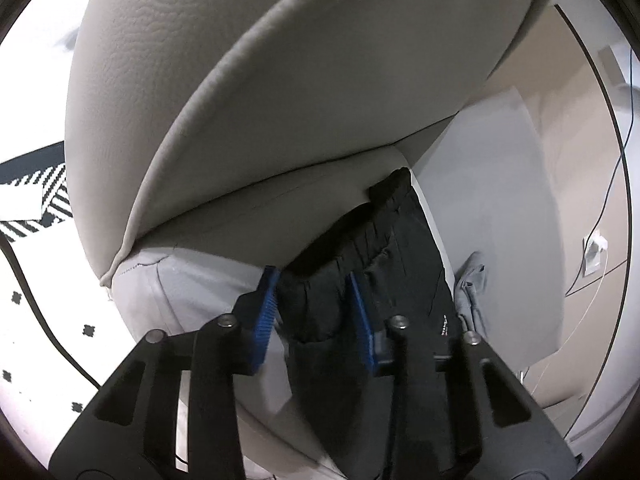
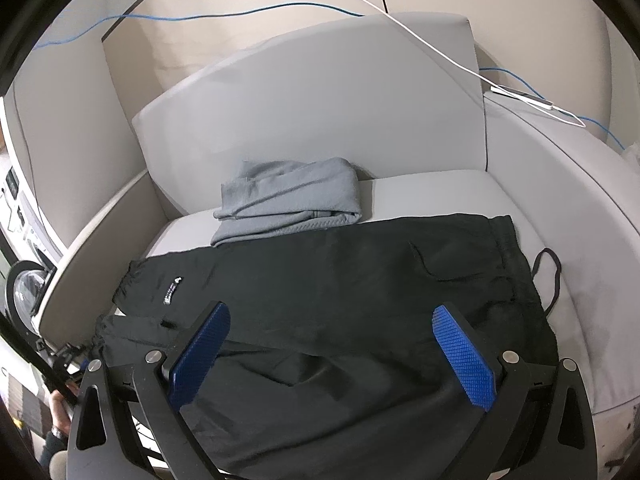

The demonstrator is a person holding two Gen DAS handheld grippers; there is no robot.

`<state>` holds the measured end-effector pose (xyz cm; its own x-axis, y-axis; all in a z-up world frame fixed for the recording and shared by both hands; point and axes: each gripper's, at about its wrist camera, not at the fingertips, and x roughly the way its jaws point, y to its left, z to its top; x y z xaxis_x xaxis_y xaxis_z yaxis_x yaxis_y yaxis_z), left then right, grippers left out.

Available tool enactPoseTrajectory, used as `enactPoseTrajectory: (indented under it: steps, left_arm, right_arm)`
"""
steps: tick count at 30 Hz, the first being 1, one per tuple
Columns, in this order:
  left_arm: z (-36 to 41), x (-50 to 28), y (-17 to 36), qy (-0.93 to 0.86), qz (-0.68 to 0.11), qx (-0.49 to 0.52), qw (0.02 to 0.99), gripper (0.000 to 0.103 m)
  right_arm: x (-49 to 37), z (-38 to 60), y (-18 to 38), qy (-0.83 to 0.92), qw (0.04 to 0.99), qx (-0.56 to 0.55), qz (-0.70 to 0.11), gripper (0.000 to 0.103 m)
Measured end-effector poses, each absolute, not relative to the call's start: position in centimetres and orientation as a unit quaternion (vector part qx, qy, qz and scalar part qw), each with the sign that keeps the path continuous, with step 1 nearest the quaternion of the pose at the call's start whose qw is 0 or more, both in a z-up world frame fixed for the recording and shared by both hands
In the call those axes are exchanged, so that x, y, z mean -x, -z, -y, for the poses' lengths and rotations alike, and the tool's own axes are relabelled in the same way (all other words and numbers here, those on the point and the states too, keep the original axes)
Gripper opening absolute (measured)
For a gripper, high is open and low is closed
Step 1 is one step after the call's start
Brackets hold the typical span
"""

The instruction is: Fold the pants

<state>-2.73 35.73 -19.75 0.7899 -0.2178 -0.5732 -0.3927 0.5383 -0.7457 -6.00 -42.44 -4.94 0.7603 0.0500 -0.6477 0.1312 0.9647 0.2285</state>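
In the left wrist view, the left gripper (image 1: 314, 300) was seen low at the side edge of the sofa seat (image 1: 192, 276), its blue pads narrowed around a bunched fold of the black pants (image 1: 384, 248); firm pinching could not be confirmed. A grey garment (image 1: 474, 284) lay beyond. In the right wrist view, the right gripper (image 2: 332, 344) was held spread wide above the pants (image 2: 320, 272), which were laid flat across the seat (image 2: 436, 188), touching the folded grey garment (image 2: 288, 196) behind them.
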Motion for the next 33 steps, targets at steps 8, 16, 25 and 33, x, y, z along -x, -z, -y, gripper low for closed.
enactPoseTrajectory:
  steps: [8,16,25,33]
  left_arm:
    - [-36.1,2.6,19.6,-0.05,-0.328,0.483,0.81,0.012]
    - [-37.1,4.7,18.5,-0.021,-0.311,0.505,0.805,0.006]
    - [-36.7,5.5,16.0,-0.009,-0.307,0.423,0.852,0.006]
    - [-36.7,5.6,16.4,-0.023,-0.317,0.421,0.849,0.006]
  right_arm:
    - [7.8,44.0,2.9,0.01,0.946,-0.171,-0.277,0.103]
    - [17.6,46.5,-5.7,-0.012,0.981,-0.192,-0.002,0.103]
    - [29.4,53.2,-9.6,0.041,0.989,-0.138,0.039,0.103]
    - [31.1,62.9,6.0,0.099,0.932,-0.309,-0.159,0.103]
